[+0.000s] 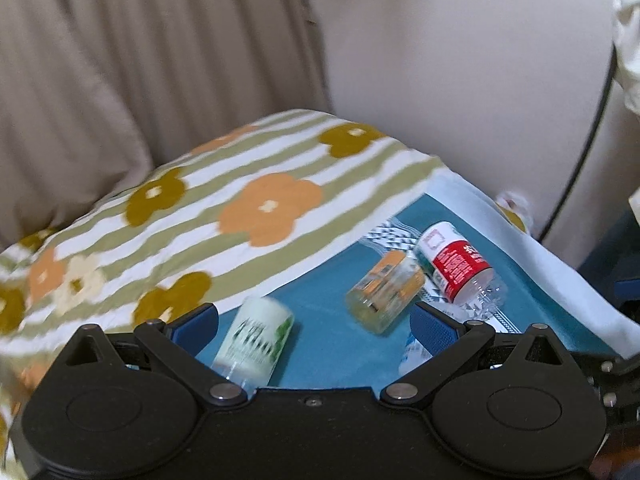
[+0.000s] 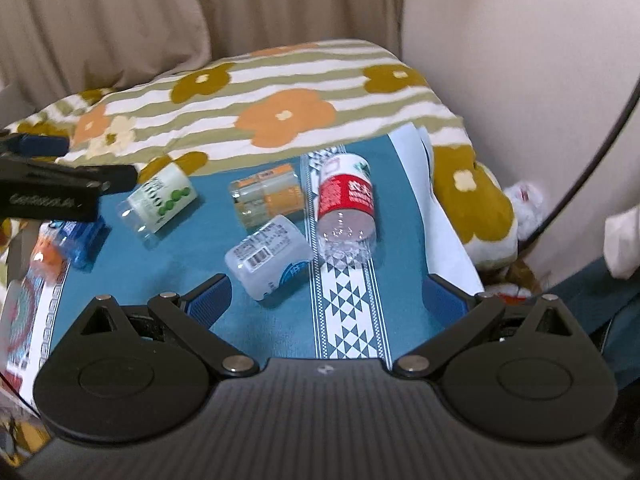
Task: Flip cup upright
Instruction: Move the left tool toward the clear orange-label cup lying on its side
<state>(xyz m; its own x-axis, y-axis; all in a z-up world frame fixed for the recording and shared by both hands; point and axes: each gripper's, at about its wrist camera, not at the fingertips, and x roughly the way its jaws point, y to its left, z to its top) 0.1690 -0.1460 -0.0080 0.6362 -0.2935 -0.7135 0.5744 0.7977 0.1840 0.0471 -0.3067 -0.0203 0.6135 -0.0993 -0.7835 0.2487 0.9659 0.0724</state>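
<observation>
**Cups all on their sides; left tongs nearest the green one**

Left tongs (image 1: 314, 330) gape wide, empty. The green-label cup (image 1: 256, 344) lies on the teal cloth (image 1: 324, 344) just ahead, beside the left finger, long axis tilted away rightward. Right tongs (image 2: 328, 300), equally spread and empty, face the white-label cup (image 2: 268, 258). Orange (image 2: 266, 196) and red (image 2: 346, 208) cups lie beyond.

- Teal cloth mat (image 2: 272, 320), white band of dark triangles, as I log it.
- Quilt (image 2: 328, 76): olive-white stripes, orange and mustard flowers.
- Clear plastic cups: red-and-white label (image 2: 347, 194), orange label (image 2: 268, 196), green-print white label (image 2: 162, 200), white barcode label (image 2: 268, 254).
- Beige curtain (image 2: 120, 20).
</observation>
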